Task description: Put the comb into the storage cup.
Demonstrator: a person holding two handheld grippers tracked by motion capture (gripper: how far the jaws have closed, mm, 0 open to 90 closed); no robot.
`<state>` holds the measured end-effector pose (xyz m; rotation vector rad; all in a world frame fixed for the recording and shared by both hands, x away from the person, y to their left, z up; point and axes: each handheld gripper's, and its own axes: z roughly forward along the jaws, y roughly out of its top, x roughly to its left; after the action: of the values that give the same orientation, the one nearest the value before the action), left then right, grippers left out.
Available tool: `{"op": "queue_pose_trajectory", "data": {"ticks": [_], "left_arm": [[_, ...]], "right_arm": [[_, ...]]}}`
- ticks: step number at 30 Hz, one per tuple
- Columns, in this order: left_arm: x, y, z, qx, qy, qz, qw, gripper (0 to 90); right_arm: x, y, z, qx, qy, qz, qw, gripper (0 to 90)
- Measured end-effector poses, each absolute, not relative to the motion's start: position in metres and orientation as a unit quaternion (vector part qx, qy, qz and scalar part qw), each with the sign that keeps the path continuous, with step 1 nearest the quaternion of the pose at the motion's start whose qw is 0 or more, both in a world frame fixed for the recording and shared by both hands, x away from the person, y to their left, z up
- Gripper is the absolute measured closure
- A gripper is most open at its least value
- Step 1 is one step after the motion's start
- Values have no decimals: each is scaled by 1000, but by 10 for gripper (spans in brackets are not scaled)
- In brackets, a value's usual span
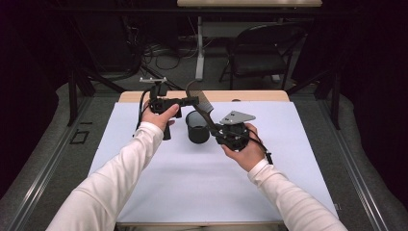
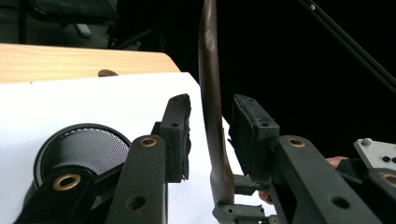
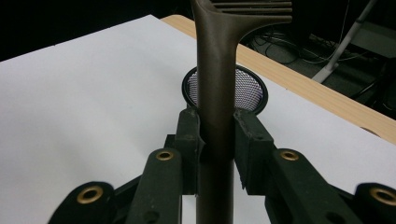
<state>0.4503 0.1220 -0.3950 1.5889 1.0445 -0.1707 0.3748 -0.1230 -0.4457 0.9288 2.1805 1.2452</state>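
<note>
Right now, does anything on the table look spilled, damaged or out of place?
Nothing stands out. The black mesh cup stands upright on the white sheet, with no spill around it. The right hand-held gripper is shut on the brown slotted spatula, and the left hand-held gripper is open around its handle.

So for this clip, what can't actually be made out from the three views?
- Inside of the mesh cup: in the high view it is dark and small; in the right gripper view the spatula handle crosses it.
- Spatula head: cut off by the top edge in both gripper views; too small in the high view.
- Whether the left tongs touch the handle: a gap shows on each side, contact unclear.
- Right tongs: the lower end of the handle is cut off by the bottom edge.
</note>
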Motion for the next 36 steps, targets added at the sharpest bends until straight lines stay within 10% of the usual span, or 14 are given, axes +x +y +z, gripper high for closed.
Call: {"op": "queue_pose_trajectory", "data": {"ticks": [36], "left_arm": [[453,127,-402,636,480,-126,591,829]], "right_arm": [[374,-118,-447,335,795,455,223,732]]}}
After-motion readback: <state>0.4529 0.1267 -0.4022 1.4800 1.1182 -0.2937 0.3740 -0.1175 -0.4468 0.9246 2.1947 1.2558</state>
